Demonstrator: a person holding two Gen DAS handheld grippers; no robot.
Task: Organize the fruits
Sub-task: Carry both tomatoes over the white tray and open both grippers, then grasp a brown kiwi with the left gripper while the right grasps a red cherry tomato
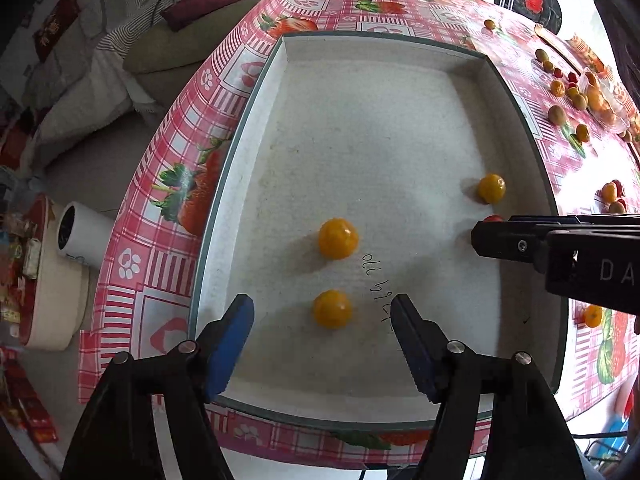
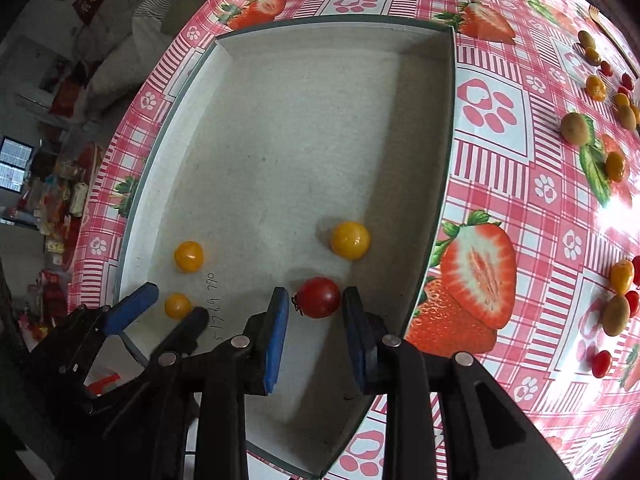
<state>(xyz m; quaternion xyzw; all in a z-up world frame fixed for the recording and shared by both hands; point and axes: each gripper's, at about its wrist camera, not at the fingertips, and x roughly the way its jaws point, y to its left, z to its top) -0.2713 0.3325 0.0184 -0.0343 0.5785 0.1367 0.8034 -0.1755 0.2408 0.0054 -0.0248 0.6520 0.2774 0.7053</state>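
A shallow white box point(image 1: 360, 112) point(image 2: 300, 120) lies on the strawberry-print table. Three yellow-orange tomatoes lie in it: one point(image 1: 332, 309) point(image 2: 177, 305) between my left gripper's open fingers, one point(image 1: 338, 238) point(image 2: 189, 256) just beyond, one point(image 1: 491, 188) point(image 2: 350, 240) near the right wall. My left gripper point(image 1: 322, 322) point(image 2: 160, 312) is open above the box floor. My right gripper point(image 2: 316, 308) is open around a red cherry tomato point(image 2: 319, 297) resting on the box floor, with small gaps to both pads. It enters the left wrist view from the right point(image 1: 480, 236), covering most of the red tomato point(image 1: 493, 218).
Several loose fruits, orange, red and brown-green, are scattered on the tablecloth to the right of the box point(image 2: 574, 128) point(image 1: 557, 114). A white roll point(image 1: 80, 236) and a couch stand beyond the table's left edge. Handwriting marks the box floor point(image 1: 378, 280).
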